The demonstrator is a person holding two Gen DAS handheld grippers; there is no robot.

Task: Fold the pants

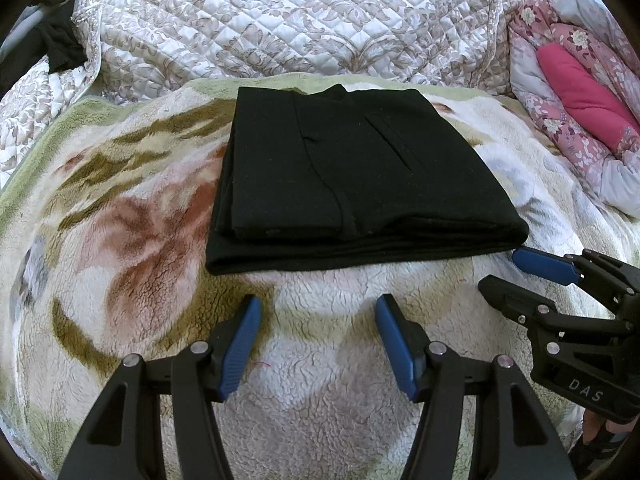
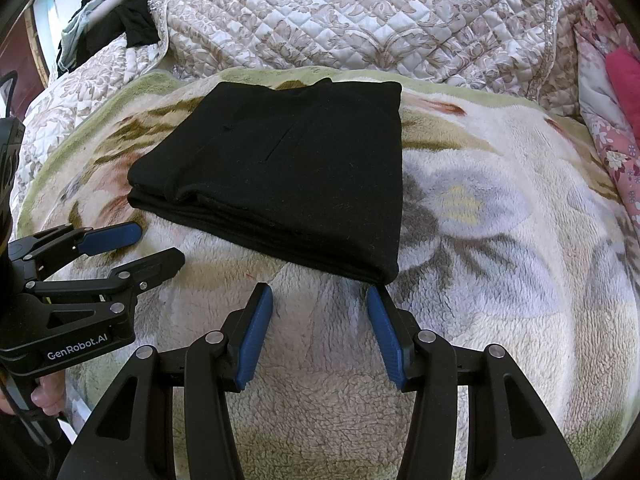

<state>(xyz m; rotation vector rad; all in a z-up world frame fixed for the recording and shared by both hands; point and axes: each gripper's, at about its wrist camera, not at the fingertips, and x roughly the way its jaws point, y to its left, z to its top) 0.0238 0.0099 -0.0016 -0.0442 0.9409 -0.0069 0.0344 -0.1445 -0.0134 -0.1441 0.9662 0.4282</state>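
1. Covering the whole work area: a fleece blanket [image 1: 120, 240] with a floral print, spread under both claws. Judging by the layout, it serves as the soft, flat folding surface.
2. Beyond it, far ahead of both claws: a quilt [image 1: 280, 20], bunched up, apparently pushed back to clear room. A pink floral duvet [image 1: 580, 92] sits off to the far right of the left claw, well out of the way.
3. Pants [image 1: 352, 176]: black, already folded into a compact rectangle with stacked layers showing at the near edge. They lie flat on the blanket directly ahead of the left claw and ahead-left of the right claw. The edges look squared, so the fold looks done or nearly so.
4. Left claw [image 1: 318, 344]: jaws apart, nothing between them, only fleece. It sits just short of the pants' near edge without touching. Reads as backed off from the stack.
5. Right claw [image 2: 320, 330]: jaws apart, empty too. Its right finger tip is close by the pants' near right corner; I can't tell if it touches. In the left view it sits beside the left claw, angled in toward that corner.
6. Both point steeply down at the blanket in front of the stack, so a last tidy or press would still be in reach.
7. Smallest: a bit of red thread [image 1: 260, 363] on the fleece near the left claw's left finger. Irrelevant.
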